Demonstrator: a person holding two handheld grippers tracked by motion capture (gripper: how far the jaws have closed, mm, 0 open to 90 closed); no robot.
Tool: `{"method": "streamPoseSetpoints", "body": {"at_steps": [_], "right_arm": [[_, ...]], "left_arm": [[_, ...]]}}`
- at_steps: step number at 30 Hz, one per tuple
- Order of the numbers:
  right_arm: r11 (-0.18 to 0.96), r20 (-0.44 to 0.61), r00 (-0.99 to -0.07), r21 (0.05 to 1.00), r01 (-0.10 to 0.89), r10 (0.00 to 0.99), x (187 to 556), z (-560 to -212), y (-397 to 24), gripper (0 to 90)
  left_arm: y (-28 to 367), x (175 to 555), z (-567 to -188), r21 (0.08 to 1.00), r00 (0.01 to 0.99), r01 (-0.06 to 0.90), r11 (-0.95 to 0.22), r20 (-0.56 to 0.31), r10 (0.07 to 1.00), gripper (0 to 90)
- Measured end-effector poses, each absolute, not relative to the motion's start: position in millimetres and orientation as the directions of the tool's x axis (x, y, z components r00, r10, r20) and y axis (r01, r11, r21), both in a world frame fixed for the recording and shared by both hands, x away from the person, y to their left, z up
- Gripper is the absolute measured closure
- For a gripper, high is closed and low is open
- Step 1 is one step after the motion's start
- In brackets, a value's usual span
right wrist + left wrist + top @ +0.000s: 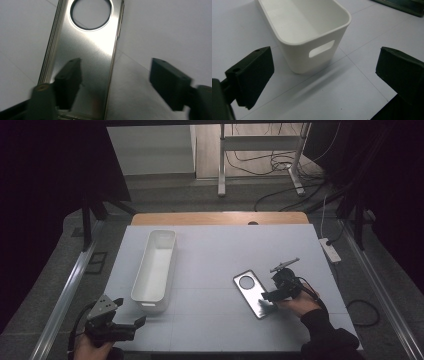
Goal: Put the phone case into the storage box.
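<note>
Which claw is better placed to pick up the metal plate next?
Right. The right claw sits open at the near end of the metal plate, jaws either side of its right edge in the right gripper view. The left claw is open too, near the white bin, far from the plate.

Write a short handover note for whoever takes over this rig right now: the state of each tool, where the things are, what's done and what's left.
Left tool: open, holding nothing, hovering at the table's near left corner, aimed at the near end of the white bin.
Right tool: open, jaws straddling the near right edge of the metal plate, not yet closed on it.
Metal plate: lies flat on the white table, right of the bin, round hole at its far end.
White bin: upright, with nothing in it as far as the pictures show.
Done: nothing has been picked up.
Left: probably close on the plate, lift it, and move it, likely into the bin.
</note>
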State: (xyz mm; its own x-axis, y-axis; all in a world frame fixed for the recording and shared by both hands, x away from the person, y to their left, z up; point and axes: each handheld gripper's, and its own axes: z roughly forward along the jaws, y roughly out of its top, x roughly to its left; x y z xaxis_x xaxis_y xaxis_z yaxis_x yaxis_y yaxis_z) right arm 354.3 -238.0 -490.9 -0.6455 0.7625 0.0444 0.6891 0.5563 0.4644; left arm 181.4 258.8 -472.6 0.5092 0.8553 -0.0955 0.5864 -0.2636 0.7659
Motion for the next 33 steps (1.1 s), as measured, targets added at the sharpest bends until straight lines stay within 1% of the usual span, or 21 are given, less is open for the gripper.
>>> {"method": "streamPoseSetpoints", "body": {"at_steps": [2,3,4,5,6,7,8,9,12,14,16,22,24,27,33], "right_arm": [[0.564,0.052,-0.651,0.451,0.692,0.757,357.2,-493.7,-238.8,45.5],[0.564,0.052,-0.651,0.451,0.692,0.757,357.2,-493.7,-238.8,45.5],[0.564,0.068,-0.653,0.443,0.697,0.754,359.1,-495.2,-239.7,49.8],[0.57,0.075,-0.657,0.431,0.699,0.75,361.1,-497.6,-240.3,58.9],[0.57,0.075,-0.657,0.431,0.699,0.75,361.1,-497.6,-240.3,58.9],[0.577,0.072,-0.662,0.426,0.697,0.746,362.5,-498.7,-240.7,66.3],[0.577,0.072,-0.662,0.426,0.697,0.746,362.5,-498.7,-240.7,66.3],[0.582,0.066,-0.666,0.428,0.692,0.743,362.9,-498.5,-241.1,69.4],[0.584,0.119,-0.68,0.419,0.695,0.724,364.7,-499.0,-242.0,84.0],[0.582,0.115,-0.675,0.417,0.698,0.728,364.4,-498.7,-241.0,84.7],[0.568,0.124,-0.661,0.409,0.714,0.74,364.2,-498.3,-240.4,87.7],[0.574,0.106,-0.664,0.414,0.706,0.74,362.3,-498.1,-239.2,88.6],[0.575,0.107,-0.666,0.415,0.705,0.739,362.0,-498.0,-239.4,88.6],[0.572,0.108,-0.666,0.424,0.703,0.738,361.0,-496.7,-240.1,88.6],[0.556,0.116,-0.668,0.459,0.692,0.735,358.2,-490.1,-241.6,88.6]], "left_arm": [[258.7,181.4,-472.6,0.766,0.509,0.587,-0.263,-0.096,0.855,2.7],[258.6,181.6,-472.7,0.765,0.51,0.588,-0.265,-0.095,0.855,2.7],[258.5,181.6,-472.7,0.764,0.51,0.588,-0.266,-0.095,0.855,2.8],[258.5,181.7,-472.7,0.764,0.509,0.588,-0.265,-0.095,0.855,2.8],[258.5,181.7,-472.7,0.764,0.509,0.588,-0.265,-0.095,0.855,2.8],[258.7,181.8,-472.8,0.763,0.509,0.589,-0.265,-0.096,0.855,2.8],[258.7,181.8,-472.8,0.763,0.509,0.589,-0.265,-0.096,0.855,2.8],[258.7,181.8,-472.8,0.763,0.509,0.589,-0.265,-0.096,0.855,2.8],[258.2,181.4,-472.7,0.763,0.51,0.587,-0.27,-0.09,0.856,2.8],[257.9,181.3,-472.6,0.763,0.51,0.586,-0.272,-0.087,0.856,2.8],[257.4,181.4,-472.5,0.761,0.508,0.588,-0.276,-0.081,0.858,3.3],[258.9,183.1,-472.6,0.758,0.513,0.596,-0.265,-0.105,0.852,6.7],[258.8,183.1,-472.5,0.758,0.516,0.595,-0.267,-0.105,0.85,6.3],[257.3,181.9,-472.1,0.764,0.54,0.577,-0.289,-0.092,0.836,0.4],[254.4,180.3,-470.9,0.764,0.549,0.566,-0.309,-0.07,0.833,0.0]]}}
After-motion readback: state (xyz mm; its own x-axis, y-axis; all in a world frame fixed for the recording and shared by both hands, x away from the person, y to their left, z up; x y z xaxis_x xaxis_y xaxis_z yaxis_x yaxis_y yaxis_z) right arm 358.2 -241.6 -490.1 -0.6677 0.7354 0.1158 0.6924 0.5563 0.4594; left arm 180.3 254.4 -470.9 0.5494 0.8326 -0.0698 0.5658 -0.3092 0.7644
